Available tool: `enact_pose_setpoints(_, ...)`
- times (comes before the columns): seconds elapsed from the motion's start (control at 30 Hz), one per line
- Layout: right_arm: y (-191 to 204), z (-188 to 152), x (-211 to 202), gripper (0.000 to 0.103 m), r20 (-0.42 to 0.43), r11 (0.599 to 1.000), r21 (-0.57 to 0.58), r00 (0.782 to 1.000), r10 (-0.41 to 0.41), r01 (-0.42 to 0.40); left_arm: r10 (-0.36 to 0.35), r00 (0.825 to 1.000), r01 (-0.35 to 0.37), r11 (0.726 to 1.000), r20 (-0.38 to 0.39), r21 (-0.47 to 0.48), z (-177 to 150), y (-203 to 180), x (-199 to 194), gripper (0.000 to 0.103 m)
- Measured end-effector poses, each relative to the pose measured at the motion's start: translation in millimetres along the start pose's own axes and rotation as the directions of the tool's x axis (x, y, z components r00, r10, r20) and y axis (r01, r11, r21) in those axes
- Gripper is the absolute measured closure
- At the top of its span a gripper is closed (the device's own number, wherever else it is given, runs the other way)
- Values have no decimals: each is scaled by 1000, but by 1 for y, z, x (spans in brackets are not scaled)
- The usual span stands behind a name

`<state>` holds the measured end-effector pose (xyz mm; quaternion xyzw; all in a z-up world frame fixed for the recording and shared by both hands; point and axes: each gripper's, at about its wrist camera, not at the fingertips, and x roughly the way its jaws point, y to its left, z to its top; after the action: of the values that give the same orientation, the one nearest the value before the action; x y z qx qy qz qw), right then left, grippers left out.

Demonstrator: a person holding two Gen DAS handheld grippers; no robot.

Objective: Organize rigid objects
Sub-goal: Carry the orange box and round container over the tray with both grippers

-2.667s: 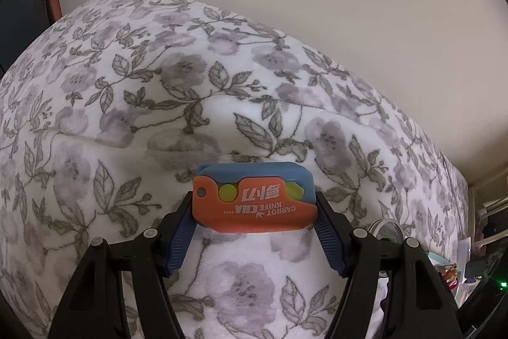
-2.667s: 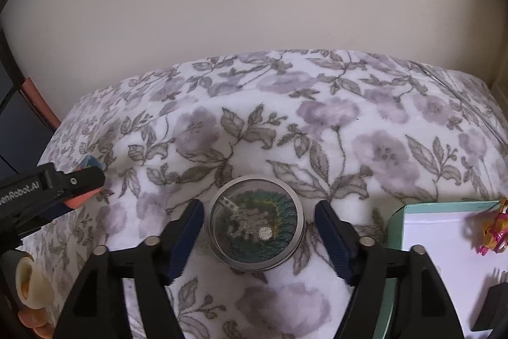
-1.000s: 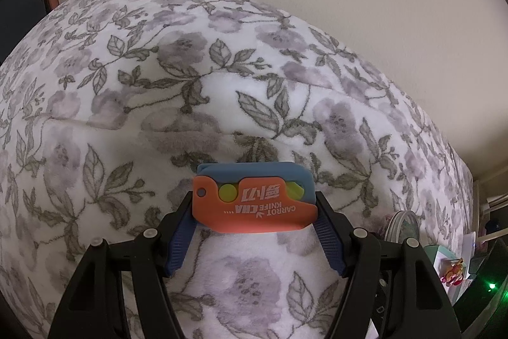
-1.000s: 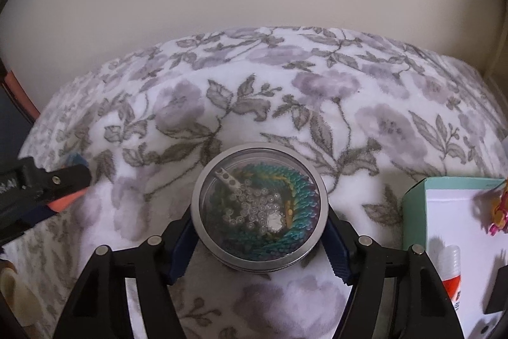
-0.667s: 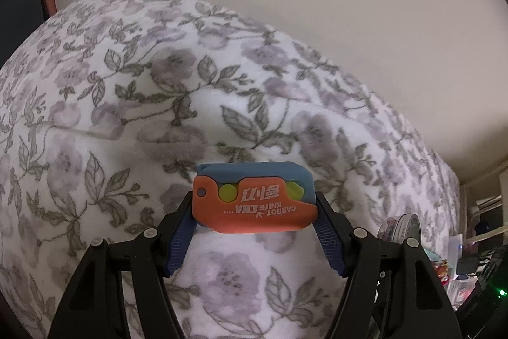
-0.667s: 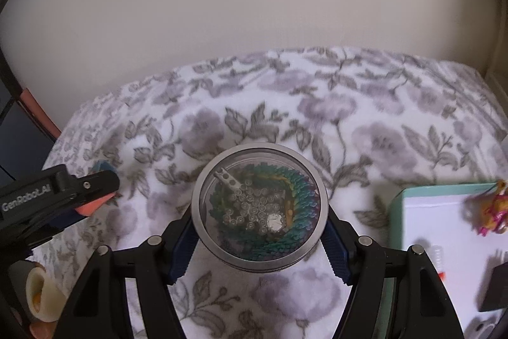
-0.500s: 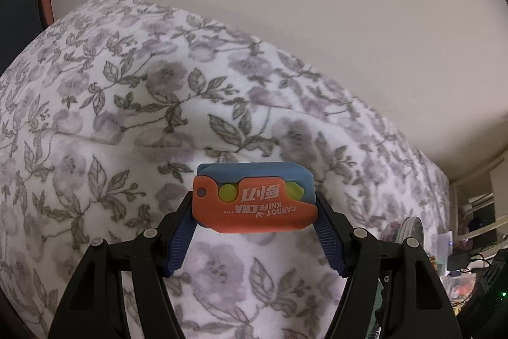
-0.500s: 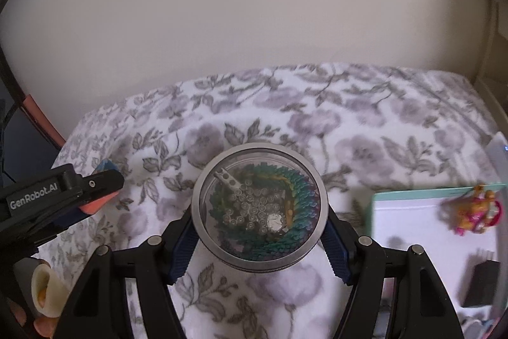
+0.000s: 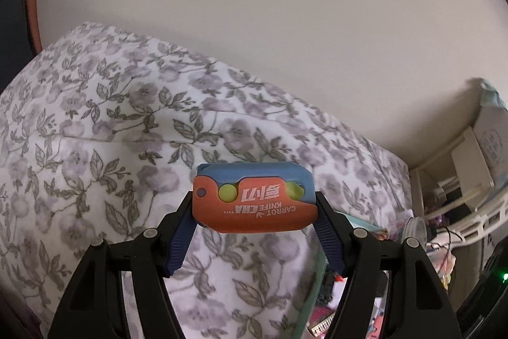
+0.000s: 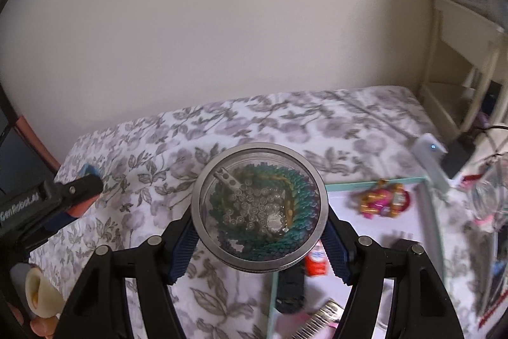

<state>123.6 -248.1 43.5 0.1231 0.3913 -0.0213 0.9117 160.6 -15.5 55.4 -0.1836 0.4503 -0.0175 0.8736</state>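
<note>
My left gripper (image 9: 255,226) is shut on an orange and blue toy carrot knife (image 9: 254,199) and holds it above the floral bedspread (image 9: 111,129). My right gripper (image 10: 258,239) is shut on a round metal tin (image 10: 258,207) with a clear lid and beads inside, held above the left edge of a teal-rimmed white tray (image 10: 374,180). The left gripper's finger (image 10: 63,189) shows at the left of the right wrist view.
The tray holds a pink and yellow toy (image 10: 384,200), a red and white tube (image 10: 316,261), a black item (image 10: 290,288) and a comb (image 10: 317,323). A white shelf unit (image 10: 460,53) stands at the right. A wall runs behind the bed.
Both grippers have lifted and moved right toward the tray, each keeping its object. The tin now hangs over the tray's left edge; more of the tray and shelf show.
</note>
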Motion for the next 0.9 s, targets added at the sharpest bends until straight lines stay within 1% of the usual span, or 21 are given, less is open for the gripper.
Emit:
enact_pose_setpoints(0.2, -35, -1, -46, 30, 33, 998, 51, 999, -28, 27, -38, 999, 37, 997, 12, 64, -26, -29, -18, 32)
enact_pose_setpoints(0.4, -72, -16, -75, 30, 28, 991, 109, 997, -75, 72, -62, 998, 61, 982, -1, 180, -61, -65, -21, 31)
enact_pose_setpoints(0.53, -96, -29, -80, 30, -8, 980, 172, 995, -98, 97, -85, 996, 92, 964, -41, 249, -85, -89, -16, 31)
enact_pose_setpoints(0.67, -119, -43, -79, 30, -63, 965, 232, 992, -112, 124, -89, 992, 116, 937, -94, 330, -111, -116, -5, 31)
enact_pose_setpoints(0.77, -134, -55, -71, 30, -121, 955, 267, 988, -100, 129, -80, 989, 122, 918, -127, 377, -130, -131, 1, 31)
enact_pose_setpoints(0.9, -151, -68, -56, 30, -202, 943, 289, 973, -107, 164, -63, 980, 138, 900, -188, 413, -153, -145, 16, 31)
